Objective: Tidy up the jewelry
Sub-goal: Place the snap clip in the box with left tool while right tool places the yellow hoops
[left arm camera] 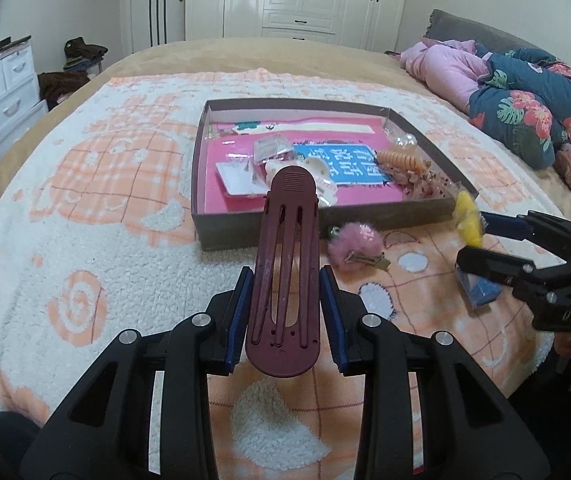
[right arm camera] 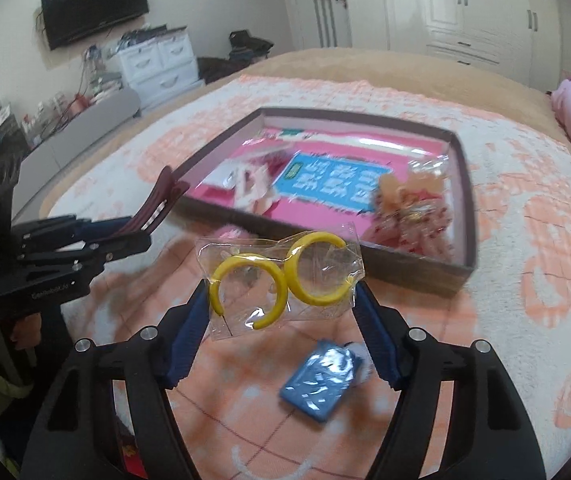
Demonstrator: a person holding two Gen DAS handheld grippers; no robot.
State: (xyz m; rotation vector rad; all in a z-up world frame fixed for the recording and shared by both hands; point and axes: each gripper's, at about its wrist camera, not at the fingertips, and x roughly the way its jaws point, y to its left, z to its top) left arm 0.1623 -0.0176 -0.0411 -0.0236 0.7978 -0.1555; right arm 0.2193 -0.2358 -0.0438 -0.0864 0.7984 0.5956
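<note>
My left claw [left arm camera: 285, 300] pinches the maroon hair clip [left arm camera: 285, 264] narrow, box [left arm camera: 221, 236] at 12 o'clock; it could pivot out. My right claw [right arm camera: 281, 304], half-wide, squeezes the bagged yellow hoops [right arm camera: 281, 280] by slick film, so they may slide onto the bed [right arm camera: 525, 280].

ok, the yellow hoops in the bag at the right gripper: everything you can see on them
Two glossy yellow C-shaped hoop earrings, plastic-looking, side by side in a clear crinkled plastic bag. A thin pin shows at the left hoop's lower end. The bag spans the blue pads of the right gripper, held off the blanket, short of the box. In the left wrist view it is a yellow blur.
</note>
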